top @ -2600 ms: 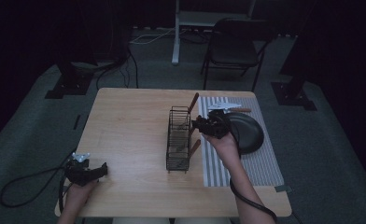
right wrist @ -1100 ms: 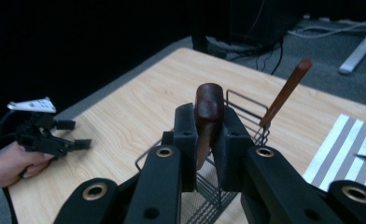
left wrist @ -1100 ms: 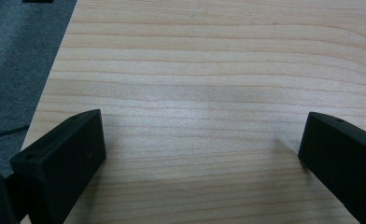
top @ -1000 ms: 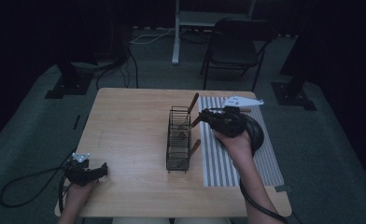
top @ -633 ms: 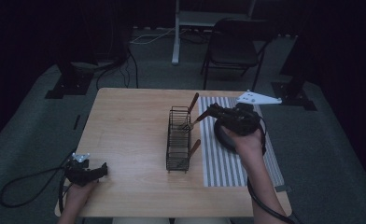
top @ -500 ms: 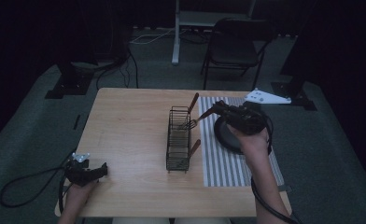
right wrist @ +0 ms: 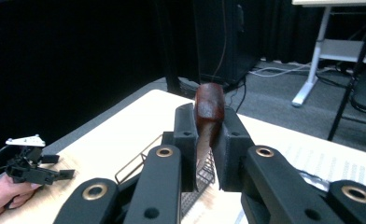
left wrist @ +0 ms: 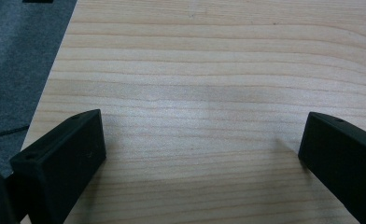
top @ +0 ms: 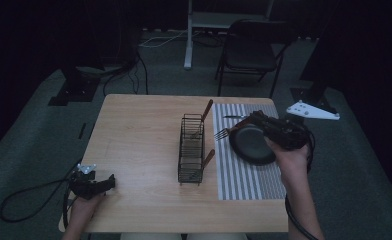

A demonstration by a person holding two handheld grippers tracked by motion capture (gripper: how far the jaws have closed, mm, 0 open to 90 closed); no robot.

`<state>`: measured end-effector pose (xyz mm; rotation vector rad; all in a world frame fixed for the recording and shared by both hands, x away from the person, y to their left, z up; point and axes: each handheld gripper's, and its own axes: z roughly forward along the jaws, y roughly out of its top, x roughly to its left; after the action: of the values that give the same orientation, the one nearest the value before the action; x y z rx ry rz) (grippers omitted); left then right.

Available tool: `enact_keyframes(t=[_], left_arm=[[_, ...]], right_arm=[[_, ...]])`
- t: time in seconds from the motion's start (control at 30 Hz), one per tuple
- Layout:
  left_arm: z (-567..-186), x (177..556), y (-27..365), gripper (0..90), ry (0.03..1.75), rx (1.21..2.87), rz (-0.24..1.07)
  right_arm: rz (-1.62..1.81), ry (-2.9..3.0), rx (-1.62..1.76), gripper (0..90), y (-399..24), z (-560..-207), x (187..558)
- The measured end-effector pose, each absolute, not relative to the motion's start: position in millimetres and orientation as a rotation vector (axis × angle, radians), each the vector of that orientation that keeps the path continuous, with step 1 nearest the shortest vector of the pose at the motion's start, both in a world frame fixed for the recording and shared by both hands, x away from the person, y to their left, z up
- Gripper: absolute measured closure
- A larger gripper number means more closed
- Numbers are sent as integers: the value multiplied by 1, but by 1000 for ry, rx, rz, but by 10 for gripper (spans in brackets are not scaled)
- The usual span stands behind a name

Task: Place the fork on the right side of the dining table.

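One fork, one rack, one pan.
Your right tongs (top: pixel 250 121) clamped the fork (top: pixel 227 131); left tongs (top: pixel 109 181) gaped empty; the rack (top: pixel 191 149) held two wooden-handled utensils (top: pixel 207 109) beside the pan (top: pixel 251 146).

A: What kind of place is this?
B: A recording studio or lab: black curtains (top: pixel 44 35), grey carpet (top: pixel 29 145), stand bases (top: pixel 76 87), floor cables (top: pixel 156 42), one wooden counter (top: pixel 139 145).
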<state>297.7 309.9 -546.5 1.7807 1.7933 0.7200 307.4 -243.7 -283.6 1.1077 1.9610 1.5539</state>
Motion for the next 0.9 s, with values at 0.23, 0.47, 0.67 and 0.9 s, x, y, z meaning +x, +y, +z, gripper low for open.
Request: enact_keyframes(t=[0.23, 0.47, 0.67, 0.9], left_arm=[[-546, 298, 310, 8, 1793, 1782, 721], [-547, 298, 310, 8, 1793, 1781, 721], [-546, 298, 310, 8, 1794, 1781, 720], [-547, 298, 310, 8, 1793, 1780, 721]], right_arm=[[1519, 1952, 1171, 812, -251, -305, 304], [1479, 1949, 1243, 812, -255, -332, 301], [1434, 1938, 1293, 812, -258, -351, 296], [1399, 1938, 1351, 812, -260, -374, 291]])
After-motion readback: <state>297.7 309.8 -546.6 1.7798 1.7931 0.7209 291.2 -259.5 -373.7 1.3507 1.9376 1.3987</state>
